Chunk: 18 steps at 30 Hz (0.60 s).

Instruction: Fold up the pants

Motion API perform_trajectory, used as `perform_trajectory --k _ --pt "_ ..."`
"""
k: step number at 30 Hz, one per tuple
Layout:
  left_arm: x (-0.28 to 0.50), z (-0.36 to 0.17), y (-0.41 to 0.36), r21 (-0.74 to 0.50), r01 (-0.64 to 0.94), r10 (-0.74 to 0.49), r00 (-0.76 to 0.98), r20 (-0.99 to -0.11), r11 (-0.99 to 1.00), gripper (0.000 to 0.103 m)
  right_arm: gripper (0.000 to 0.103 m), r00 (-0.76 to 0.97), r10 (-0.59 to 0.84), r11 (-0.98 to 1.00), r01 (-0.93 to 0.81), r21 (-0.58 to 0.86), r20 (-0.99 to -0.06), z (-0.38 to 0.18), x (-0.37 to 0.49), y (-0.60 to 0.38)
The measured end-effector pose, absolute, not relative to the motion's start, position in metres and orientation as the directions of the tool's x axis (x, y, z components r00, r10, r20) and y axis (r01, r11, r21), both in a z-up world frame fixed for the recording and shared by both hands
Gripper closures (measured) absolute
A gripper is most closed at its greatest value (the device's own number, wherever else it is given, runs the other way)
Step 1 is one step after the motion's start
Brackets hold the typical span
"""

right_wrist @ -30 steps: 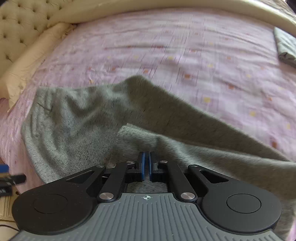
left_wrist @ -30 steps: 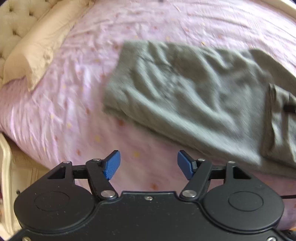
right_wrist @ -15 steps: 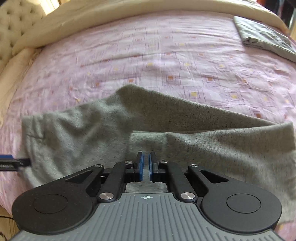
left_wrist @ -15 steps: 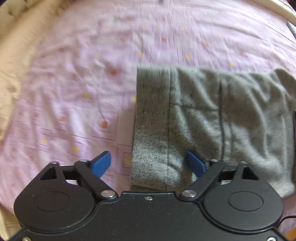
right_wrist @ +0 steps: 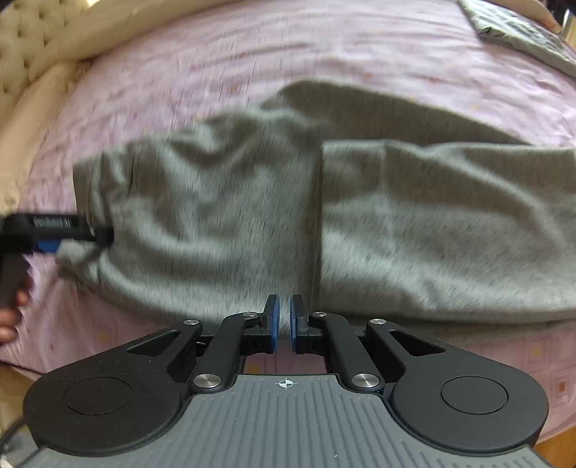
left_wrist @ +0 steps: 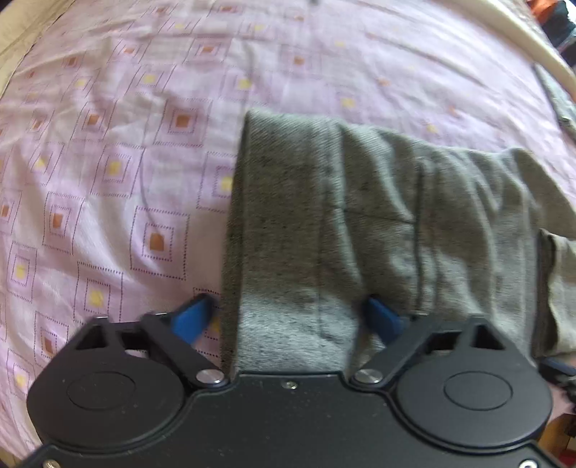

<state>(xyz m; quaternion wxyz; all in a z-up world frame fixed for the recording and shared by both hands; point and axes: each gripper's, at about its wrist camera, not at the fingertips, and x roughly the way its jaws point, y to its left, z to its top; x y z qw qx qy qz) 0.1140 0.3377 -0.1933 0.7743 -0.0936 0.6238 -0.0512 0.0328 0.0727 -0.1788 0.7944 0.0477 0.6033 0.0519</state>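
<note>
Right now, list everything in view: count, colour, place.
bedsheet: one, lilac with coloured squares, underneath everything.
pants: one, grey, spread on the bedsheet.
folded cloth: one, grey, far right corner.
pillow: one, cream, left edge.
headboard: one, cream, tufted, far left.
left gripper: one, black, blue pads, jaws just closing, pants edge between them.
right gripper: one, black, blue pads, shut, by the pants' near edge.
hand: one, holding the left gripper.

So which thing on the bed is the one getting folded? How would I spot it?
Look at the big bed with the pink sheet dotted with little squares. Near its closer edge lie the grey pants, soft, rumpled and speckled. The other grey cloth sits far off in the corner, already folded flat, while the pants are spread out wide.
</note>
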Motion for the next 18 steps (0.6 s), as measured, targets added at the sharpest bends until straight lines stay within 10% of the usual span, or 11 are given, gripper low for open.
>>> perform_trajectory --k 2,6,14,18 --pt "0.112 -0.186 0.335 -0.241 -0.010 -0.233 0.222 -0.947 0.970 0.052 0.097 0.248 0.111 0.994 -0.009 0.112 -0.962 -0.189 0.030 0.079" --pt "0.111 -0.179 0.335 -0.265 0.007 -0.260 0.223 -0.940 0.964 0.059 0.097 0.239 0.077 0.996 0.018 0.084 -0.968 -0.197 0.036 0.085" --pt "0.110 -0.196 0.337 -0.335 0.019 -0.331 0.210 -0.920 0.942 0.003 0.097 0.238 0.057 0.998 -0.002 0.058 -0.970 -0.198 0.038 0.091" --pt "0.114 -0.193 0.321 -0.281 0.015 -0.277 0.229 -0.933 0.960 0.020 0.097 0.235 0.064 0.998 0.004 0.067 -0.970 -0.193 0.037 0.090"
